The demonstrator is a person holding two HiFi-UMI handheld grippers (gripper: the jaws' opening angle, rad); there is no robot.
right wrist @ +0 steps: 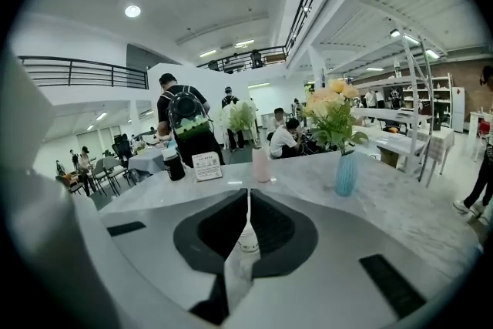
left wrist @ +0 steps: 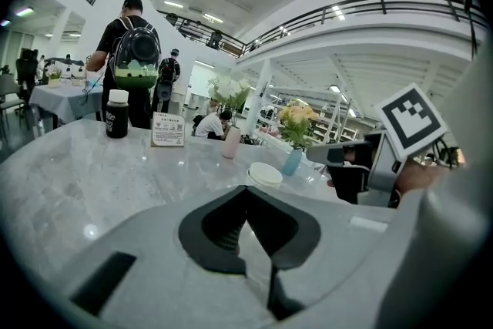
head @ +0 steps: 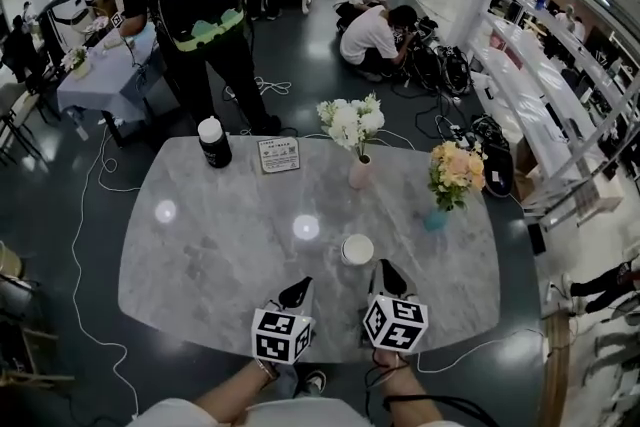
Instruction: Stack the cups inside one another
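A white paper cup stands upright on the grey marble table, just beyond both grippers; in the left gripper view the cup sits ahead and a little right. My left gripper hovers near the table's front edge, left of the cup, its jaws meeting at the tips with nothing between them. My right gripper is just right of the cup and apart from it. Its jaws are shut and hold nothing. Whether other cups sit inside the white cup is hidden.
At the table's far side stand a black bottle, a small sign card and a pink vase of white flowers. A blue vase of peach flowers stands right. People and cables occupy the floor beyond.
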